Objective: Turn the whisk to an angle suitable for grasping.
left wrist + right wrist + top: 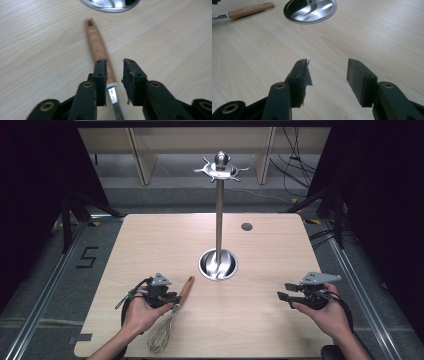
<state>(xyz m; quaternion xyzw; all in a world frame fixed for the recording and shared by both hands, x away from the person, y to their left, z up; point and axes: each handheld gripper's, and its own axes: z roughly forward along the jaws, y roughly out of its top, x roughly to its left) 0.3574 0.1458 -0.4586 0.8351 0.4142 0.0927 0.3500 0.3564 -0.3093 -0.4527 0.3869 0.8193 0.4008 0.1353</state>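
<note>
High view overhead; gripper views close, low — sharing whisk (100,53)

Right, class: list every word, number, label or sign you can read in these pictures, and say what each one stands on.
"5": a dark mark on the grey floor left of the table.
Small print on the silver collar of the whisk, between the open jaws of the left gripper: too blurred to read.
Nothing readable on the utensil stand or the right gripper.
</note>
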